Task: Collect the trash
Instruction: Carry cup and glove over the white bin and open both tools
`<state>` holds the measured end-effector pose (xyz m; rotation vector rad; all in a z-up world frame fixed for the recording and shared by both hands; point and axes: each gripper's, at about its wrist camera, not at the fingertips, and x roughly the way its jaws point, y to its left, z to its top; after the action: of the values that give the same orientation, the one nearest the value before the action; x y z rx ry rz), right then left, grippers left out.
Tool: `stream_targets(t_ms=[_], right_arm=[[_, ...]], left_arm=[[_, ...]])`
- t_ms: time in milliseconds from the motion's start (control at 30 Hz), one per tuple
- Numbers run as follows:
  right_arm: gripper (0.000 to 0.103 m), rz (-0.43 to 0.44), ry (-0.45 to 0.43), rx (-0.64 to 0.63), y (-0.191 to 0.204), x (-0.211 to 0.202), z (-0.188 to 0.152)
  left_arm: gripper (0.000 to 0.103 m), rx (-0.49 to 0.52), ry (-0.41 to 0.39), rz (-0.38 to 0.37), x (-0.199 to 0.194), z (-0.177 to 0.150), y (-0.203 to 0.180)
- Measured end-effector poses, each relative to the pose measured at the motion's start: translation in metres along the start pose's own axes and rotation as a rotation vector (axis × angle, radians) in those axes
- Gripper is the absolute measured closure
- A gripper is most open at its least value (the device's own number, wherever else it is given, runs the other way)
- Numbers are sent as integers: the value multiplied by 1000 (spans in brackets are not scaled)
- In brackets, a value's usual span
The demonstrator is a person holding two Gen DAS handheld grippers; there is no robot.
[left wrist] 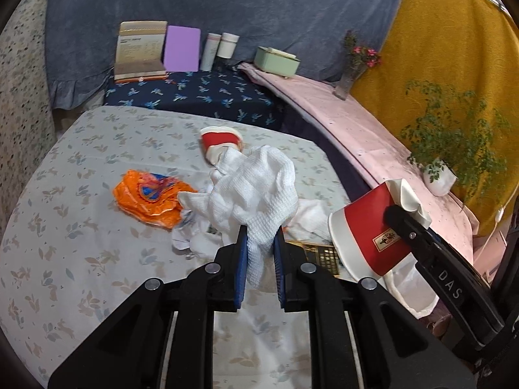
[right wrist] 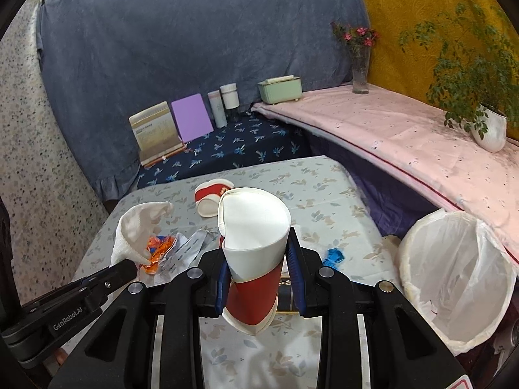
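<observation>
Bin (right wrist: 454, 278) waits right of the table: left gripper (left wrist: 259, 243) pinches a white cloth (left wrist: 256, 188), right gripper (right wrist: 259, 259) a squashed cup (right wrist: 253, 246), probably bound there.

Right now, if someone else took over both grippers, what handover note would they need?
Left gripper: shut on a white cloth, lifted off the table.
Right gripper: shut on a crushed red-and-white paper cup, also lifted.
Bin: white-lined trash bin stands at the table's right edge; only its liner shows inside.
Done: both items picked up, neither dropped in yet.
Left on the table: second crushed cup, orange wrapper, crumpled paper scraps, small blue wrapper.
</observation>
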<state>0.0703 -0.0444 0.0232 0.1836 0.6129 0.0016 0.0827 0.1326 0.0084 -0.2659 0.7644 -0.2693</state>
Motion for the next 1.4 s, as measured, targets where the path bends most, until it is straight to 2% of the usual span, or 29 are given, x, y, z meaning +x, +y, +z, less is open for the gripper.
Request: stream_targets(t_ms=[233, 500, 1000, 1400], right_arm=[[74, -42, -50, 49, -35, -24, 2], [74, -130, -82, 135, -98, -49, -5], [74, -313, -96, 317, -219, -83, -33], [74, -367, -70, 395, -264, -78, -49]], left_arm=[[89, 87, 2, -54, -3, -2, -47], [89, 199, 22, -130, 6, -12, -115], [88, 372, 128, -299, 47, -45, -232], [88, 448, 201, -361, 83, -63, -280]])
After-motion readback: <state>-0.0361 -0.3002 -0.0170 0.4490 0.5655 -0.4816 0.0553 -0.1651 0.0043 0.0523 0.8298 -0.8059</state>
